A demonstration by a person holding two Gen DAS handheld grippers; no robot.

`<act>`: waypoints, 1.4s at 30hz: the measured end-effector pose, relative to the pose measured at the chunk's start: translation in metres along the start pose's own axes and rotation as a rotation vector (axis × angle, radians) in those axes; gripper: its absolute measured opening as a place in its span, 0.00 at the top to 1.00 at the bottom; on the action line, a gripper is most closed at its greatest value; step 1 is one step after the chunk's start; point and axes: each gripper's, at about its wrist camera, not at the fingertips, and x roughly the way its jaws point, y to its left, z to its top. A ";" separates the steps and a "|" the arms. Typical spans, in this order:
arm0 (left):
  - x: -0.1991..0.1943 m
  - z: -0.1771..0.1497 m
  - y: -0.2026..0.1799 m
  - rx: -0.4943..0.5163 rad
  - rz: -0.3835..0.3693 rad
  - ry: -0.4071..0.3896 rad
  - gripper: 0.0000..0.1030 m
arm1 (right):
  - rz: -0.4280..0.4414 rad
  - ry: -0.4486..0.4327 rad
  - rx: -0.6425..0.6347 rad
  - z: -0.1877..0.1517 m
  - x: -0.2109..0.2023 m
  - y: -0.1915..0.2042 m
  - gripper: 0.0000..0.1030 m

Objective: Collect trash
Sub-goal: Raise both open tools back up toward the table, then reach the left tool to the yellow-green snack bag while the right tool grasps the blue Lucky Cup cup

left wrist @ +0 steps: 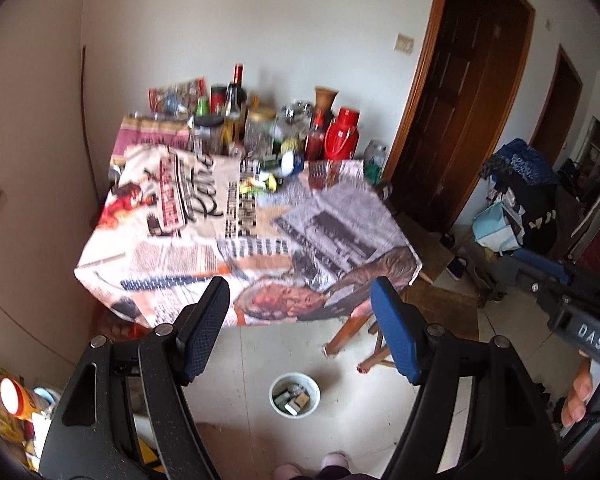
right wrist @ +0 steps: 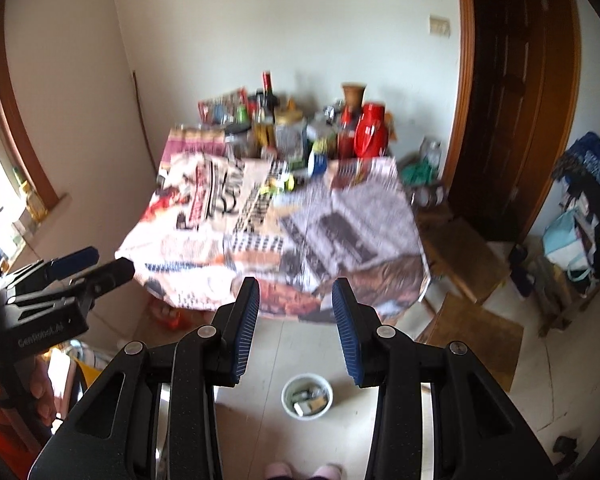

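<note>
A small white bin [left wrist: 295,395] stands upright on the floor tiles, mouth up, holding a few scraps, just in front of the cloth-covered table [left wrist: 236,236]. Both tools hang above it, short of the table: the left gripper [left wrist: 300,304] gapes wide and empty, the right gripper [right wrist: 296,308] is parted less, also empty. On the table, a crumpled yellow-green wrapper [left wrist: 260,184] lies near the bottles [left wrist: 236,108]; its long axis is too blurred to tell.

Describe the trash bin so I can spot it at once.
Start at the square table under the newspaper-print tablecloth. On the pale tiled floor before its near edge stands a small round white bucket. It alone sits on that floor patch, open-topped, with scraps inside.
</note>
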 end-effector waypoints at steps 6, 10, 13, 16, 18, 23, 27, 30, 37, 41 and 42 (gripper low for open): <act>-0.012 0.020 0.001 0.011 -0.004 -0.070 0.17 | -0.007 -0.081 0.023 0.015 -0.007 -0.002 0.48; -0.001 0.037 0.002 0.009 -0.006 -0.088 0.17 | -0.001 -0.108 0.030 0.027 0.000 -0.010 0.46; 0.014 0.052 -0.001 0.009 0.011 -0.104 0.17 | -0.001 -0.127 0.029 0.041 0.013 -0.022 0.46; 0.039 0.071 -0.007 0.006 0.026 -0.111 0.17 | 0.017 -0.140 0.031 0.056 0.028 -0.038 0.46; 0.054 0.083 -0.011 0.005 0.040 -0.116 0.17 | 0.036 -0.142 0.025 0.073 0.044 -0.049 0.46; 0.107 0.130 -0.030 -0.005 0.055 -0.100 0.17 | 0.051 -0.138 -0.014 0.111 0.072 -0.072 0.46; 0.136 0.162 -0.044 -0.025 0.063 -0.119 0.17 | 0.080 -0.134 -0.046 0.139 0.095 -0.090 0.45; 0.161 0.183 -0.055 -0.024 0.078 -0.117 0.17 | 0.105 -0.127 -0.062 0.155 0.113 -0.102 0.46; 0.218 0.205 -0.052 -0.040 0.112 -0.048 0.17 | 0.131 -0.071 -0.049 0.178 0.159 -0.118 0.45; 0.247 0.212 -0.028 -0.065 0.128 -0.011 0.17 | 0.141 -0.028 -0.023 0.188 0.190 -0.120 0.45; 0.252 0.212 -0.024 -0.064 0.131 -0.003 0.17 | 0.135 -0.019 -0.018 0.191 0.198 -0.119 0.45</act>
